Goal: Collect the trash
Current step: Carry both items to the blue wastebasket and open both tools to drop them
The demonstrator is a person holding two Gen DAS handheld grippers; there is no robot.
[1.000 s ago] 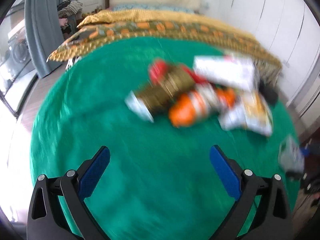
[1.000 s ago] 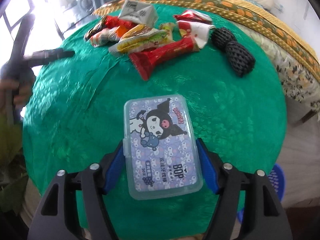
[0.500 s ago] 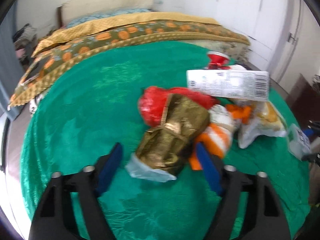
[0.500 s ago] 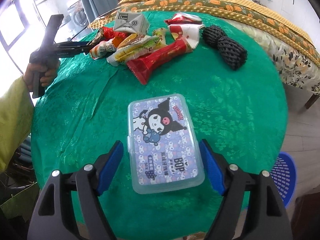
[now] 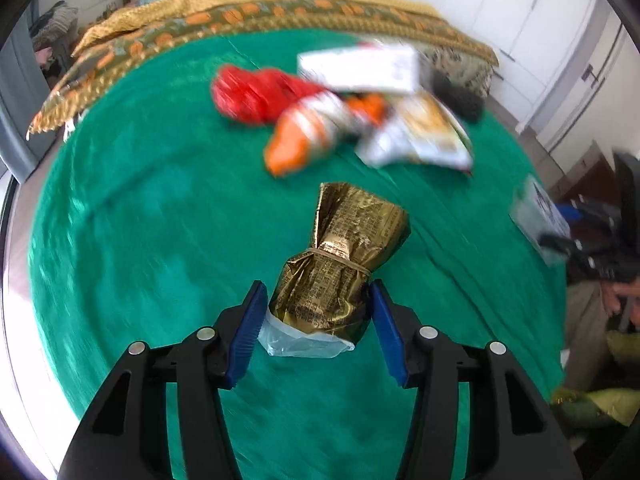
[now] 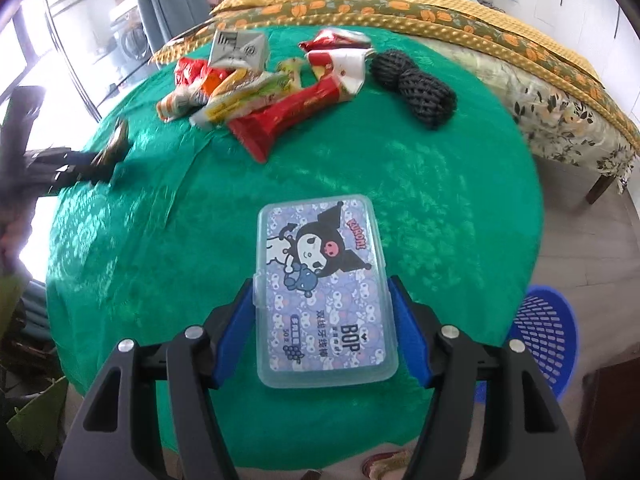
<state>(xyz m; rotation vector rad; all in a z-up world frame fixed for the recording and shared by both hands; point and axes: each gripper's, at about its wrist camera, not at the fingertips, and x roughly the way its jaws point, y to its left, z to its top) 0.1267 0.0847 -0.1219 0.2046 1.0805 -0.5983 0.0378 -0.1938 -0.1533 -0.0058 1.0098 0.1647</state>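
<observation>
The gold packet (image 5: 344,256), a crumpled foil bag tied at its waist with a rubber band, lies on the green table (image 5: 160,240), on the near side of the wrapper pile (image 5: 348,108). It looks light, soft and a little slippery, so I judge it should be taken at its lower body, below the band, where the foil is thick. The left gripper (image 5: 316,316) stands exactly there, and its jaws are closing with the packet between them; the right pad seems to touch the foil, while at the left pad I see only a clear plastic flap, so the grip is probably not firm yet.

The plastic box (image 6: 324,296), with a cartoon lid, lies nearer to the table edge than the pile. It is stiff and smooth and can slip, so the long sides are the good place. The right gripper (image 6: 322,320) is closing on these sides, with the pads just at the walls. The box is closed; what is in it I cannot tell.

A blue basket (image 6: 548,332) stands on the floor beside the table, and its inside is hidden.
</observation>
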